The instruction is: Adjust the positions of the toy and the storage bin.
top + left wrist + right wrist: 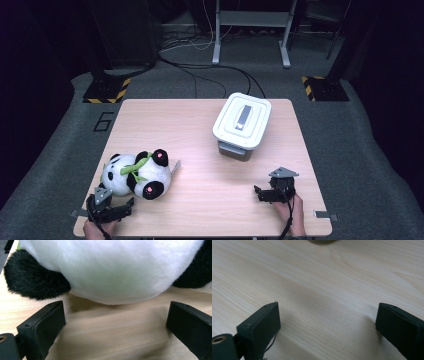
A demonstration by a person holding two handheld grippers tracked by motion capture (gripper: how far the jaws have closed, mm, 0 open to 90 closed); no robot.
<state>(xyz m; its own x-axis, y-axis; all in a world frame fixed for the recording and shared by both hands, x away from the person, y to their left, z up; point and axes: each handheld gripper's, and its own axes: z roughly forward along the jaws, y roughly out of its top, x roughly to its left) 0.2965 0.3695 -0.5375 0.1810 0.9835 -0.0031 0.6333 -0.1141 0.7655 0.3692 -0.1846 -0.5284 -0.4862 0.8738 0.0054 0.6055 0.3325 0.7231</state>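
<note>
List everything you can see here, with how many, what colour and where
plush panda: one, black and white with a green piece, lying at the table's near left
lidded box: one, white lid over a grey base, far right of centre
table: one, light wood, centre
stand bases: two, black with yellow stripes, on the floor beyond the table
left gripper: one, black, jaws open just short of the panda
right gripper: one, black, jaws open over bare wood

A plush panda [135, 174] lies on the wooden table [200, 150], just ahead of your left gripper [129, 207], its white belly facing the spread fingers with bare wood between. A white lidded box [241, 125] stands well beyond your right gripper [257, 194]. Far off, cables [210, 65] cross the grey floor [350, 150].
</note>
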